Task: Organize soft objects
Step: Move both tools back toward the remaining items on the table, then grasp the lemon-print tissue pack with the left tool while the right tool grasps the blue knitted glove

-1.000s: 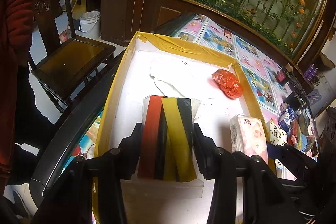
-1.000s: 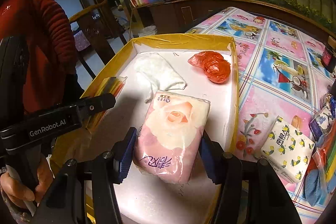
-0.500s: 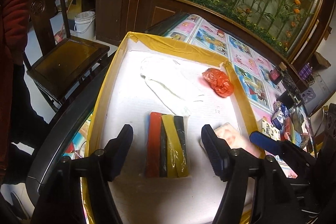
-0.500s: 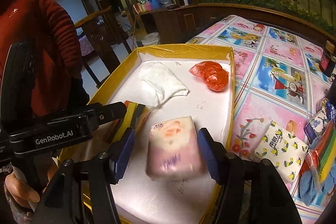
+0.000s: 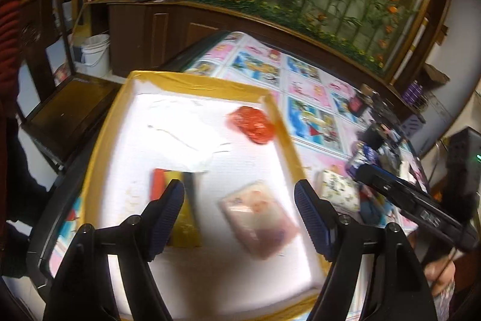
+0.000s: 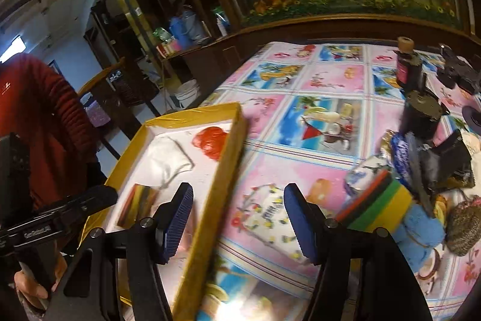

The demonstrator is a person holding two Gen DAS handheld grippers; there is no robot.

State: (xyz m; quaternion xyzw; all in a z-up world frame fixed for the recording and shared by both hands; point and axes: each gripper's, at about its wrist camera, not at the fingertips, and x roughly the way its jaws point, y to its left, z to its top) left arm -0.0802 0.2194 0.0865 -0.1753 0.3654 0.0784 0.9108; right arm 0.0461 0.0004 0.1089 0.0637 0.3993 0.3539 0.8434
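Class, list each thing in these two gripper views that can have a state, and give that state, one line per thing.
Left gripper: open, holding nothing; its fingers have just been opening.
Right gripper: open, holding nothing; its fingers have just been opening.
Pink tissue pack: lying flat in the tray.
Striped sponge pack: lying flat in the tray.
Red bag: crumpled.
Yellow-edged tray: uncovered.

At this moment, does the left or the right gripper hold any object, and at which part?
Nothing is held. The left gripper has just been opening and stands open above the tray; the right gripper is open too.
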